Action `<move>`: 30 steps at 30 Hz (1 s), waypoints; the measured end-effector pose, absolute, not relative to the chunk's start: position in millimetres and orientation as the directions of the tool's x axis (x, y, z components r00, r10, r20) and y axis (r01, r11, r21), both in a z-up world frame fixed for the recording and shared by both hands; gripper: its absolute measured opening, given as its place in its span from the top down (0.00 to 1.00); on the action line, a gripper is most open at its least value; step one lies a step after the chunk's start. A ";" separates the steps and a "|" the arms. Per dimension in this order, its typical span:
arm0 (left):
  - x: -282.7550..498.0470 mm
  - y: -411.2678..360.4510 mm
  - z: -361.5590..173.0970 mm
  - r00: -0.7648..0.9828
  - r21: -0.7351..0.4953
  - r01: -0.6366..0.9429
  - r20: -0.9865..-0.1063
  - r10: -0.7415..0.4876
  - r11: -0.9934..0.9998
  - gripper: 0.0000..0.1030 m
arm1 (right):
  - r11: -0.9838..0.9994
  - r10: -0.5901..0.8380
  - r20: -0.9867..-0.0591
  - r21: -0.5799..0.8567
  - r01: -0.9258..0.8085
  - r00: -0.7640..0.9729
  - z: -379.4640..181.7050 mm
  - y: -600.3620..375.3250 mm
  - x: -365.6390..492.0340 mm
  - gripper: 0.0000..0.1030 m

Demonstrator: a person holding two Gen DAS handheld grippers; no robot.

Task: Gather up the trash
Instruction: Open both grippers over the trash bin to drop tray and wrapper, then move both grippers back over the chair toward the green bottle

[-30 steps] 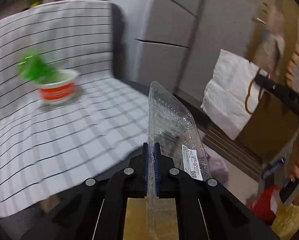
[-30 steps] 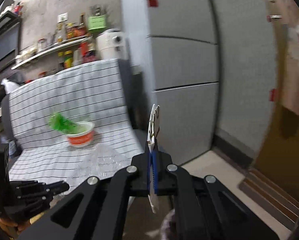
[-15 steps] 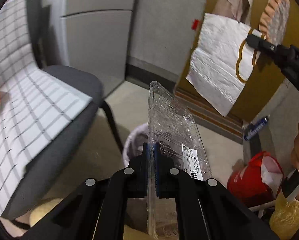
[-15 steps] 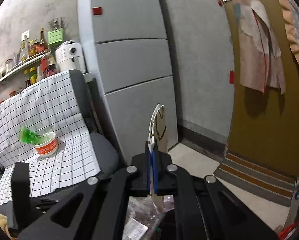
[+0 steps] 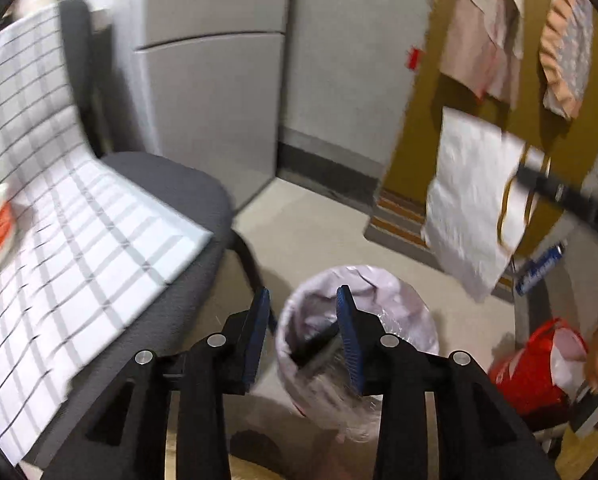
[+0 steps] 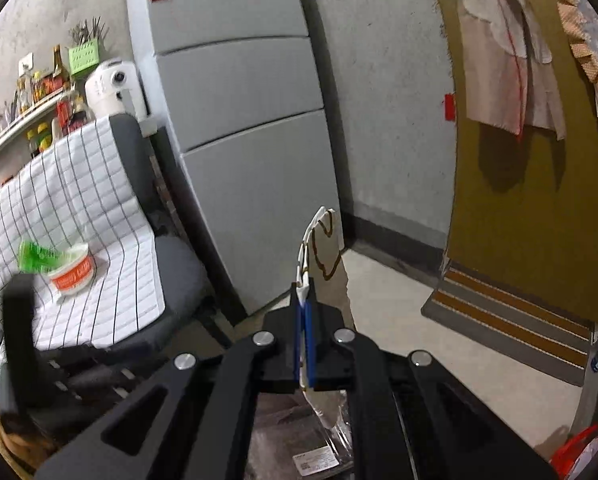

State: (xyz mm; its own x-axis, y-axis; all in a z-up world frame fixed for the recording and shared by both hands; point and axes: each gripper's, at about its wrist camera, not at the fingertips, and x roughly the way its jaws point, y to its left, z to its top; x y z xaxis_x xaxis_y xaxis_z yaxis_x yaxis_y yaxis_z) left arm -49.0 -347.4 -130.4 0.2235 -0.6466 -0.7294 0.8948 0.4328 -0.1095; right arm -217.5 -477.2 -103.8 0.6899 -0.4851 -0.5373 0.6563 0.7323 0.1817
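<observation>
On the beige floor just below the left gripper (image 5: 303,300) stands a lined trash bin (image 5: 399,320); the jaws have just spread, nothing between them, and the clear plastic container (image 5: 335,392) lies inside. The right gripper (image 6: 303,312) pinches a white paper bag (image 6: 323,248) above the bin, probably to drop it next.

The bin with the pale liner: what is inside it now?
Inside the bin lies a clear plastic tray, partly behind the open left gripper's fingers. Anything beneath the tray is hidden by it and the crumpled liner.
</observation>
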 end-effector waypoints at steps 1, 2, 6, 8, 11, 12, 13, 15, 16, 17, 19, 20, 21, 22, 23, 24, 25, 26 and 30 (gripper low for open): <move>-45.4 -339.9 -127.0 0.239 -0.111 0.886 -0.724 -0.647 0.451 0.64 | 0.732 -0.491 -0.548 0.161 0.662 0.677 -107.8 -473.8 -214.6 0.98; -39.8 -328.8 -123.2 0.257 -0.113 0.874 -0.718 -0.647 0.473 0.61 | 0.730 -0.502 -0.559 0.135 0.670 0.660 -112.2 -470.7 -211.6 0.98; -25.7 -297.6 -111.8 0.308 -0.122 0.841 -0.692 -0.653 0.526 0.58 | 0.715 -0.520 -0.606 0.077 0.695 0.602 -128.1 -467.5 -202.7 0.98; -23.2 -285.5 -107.1 0.335 -0.123 0.826 -0.679 -0.653 0.551 0.58 | 0.713 -0.511 -0.639 0.058 0.698 0.575 -135.3 -468.2 -197.2 0.97; -13.6 -263.5 -96.6 0.381 -0.127 0.798 -0.651 -0.656 0.589 0.58 | 0.726 -0.480 -0.676 0.050 0.686 0.558 -143.0 -466.0 -190.2 0.61; -12.7 -258.8 -95.0 0.389 -0.129 0.793 -0.646 -0.657 0.596 0.58 | 0.734 -0.469 -0.677 0.058 0.677 0.567 -143.2 -463.5 -188.7 0.47; -10.6 -252.6 -92.7 0.401 -0.130 0.784 -0.640 -0.655 0.607 0.58 | 0.739 -0.466 -0.673 0.062 0.671 0.574 -141.8 -460.2 -187.8 0.47; -7.8 -242.1 -89.0 0.418 -0.132 0.773 -0.630 -0.654 0.621 0.58 | 0.748 -0.469 -0.658 0.058 0.661 0.589 -134.7 -453.9 -185.7 0.47; -6.6 -238.0 -87.3 0.425 -0.132 0.768 -0.627 -0.653 0.627 0.58 | 0.753 -0.469 -0.648 0.060 0.655 0.600 -129.4 -451.1 -184.9 0.47; -5.2 -233.0 -85.2 0.434 -0.134 0.761 -0.622 -0.652 0.635 0.58 | 0.757 -0.469 -0.640 0.064 0.650 0.609 -124.8 -449.9 -184.7 0.47; -6.3 -226.6 -82.7 0.448 -0.133 0.753 -0.614 -0.650 0.645 0.58 | 0.765 -0.471 -0.611 0.077 0.639 0.637 -111.1 -444.9 -184.6 0.47; -6.6 -223.2 -81.2 0.458 -0.131 0.747 -0.610 -0.647 0.652 0.58 | 0.769 -0.470 -0.600 0.082 0.634 0.647 -106.2 -443.4 -184.2 0.47; -5.9 -218.2 -79.8 0.468 -0.130 0.740 -0.606 -0.644 0.660 0.58 | 0.774 -0.468 -0.583 0.092 0.626 0.664 -99.2 -440.1 -182.9 0.47; -4.9 -212.7 -78.3 0.476 -0.129 0.733 -0.602 -0.641 0.667 0.58 | 0.782 -0.459 -0.571 0.104 0.614 0.681 -94.0 -437.2 -181.1 0.47; -4.2 -207.7 -77.0 0.484 -0.129 0.728 -0.599 -0.638 0.673 0.58 | 0.797 -0.435 -0.561 0.124 0.591 0.705 -89.2 -434.0 -177.3 0.47; -3.1 -200.1 -75.7 0.499 -0.126 0.717 -0.594 -0.631 0.686 0.58 | 0.808 -0.415 -0.555 0.139 0.573 0.721 -86.0 -431.2 -173.0 0.47; -1.6 -193.5 -75.0 0.514 -0.121 0.705 -0.591 -0.621 0.699 0.58 | 0.824 -0.388 -0.547 0.154 0.545 0.742 -82.6 -425.9 -166.4 0.47; 1.3 -183.9 -74.4 0.538 -0.113 0.685 -0.589 -0.604 0.720 0.58 | 0.843 -0.363 -0.539 0.158 0.515 0.760 -79.9 -419.5 -158.1 0.47; 15.7 -150.2 -73.7 0.622 -0.077 0.603 -0.577 -0.529 0.794 0.54 | 0.901 -0.272 -0.525 0.157 0.405 0.807 -73.8 -393.8 -120.1 0.47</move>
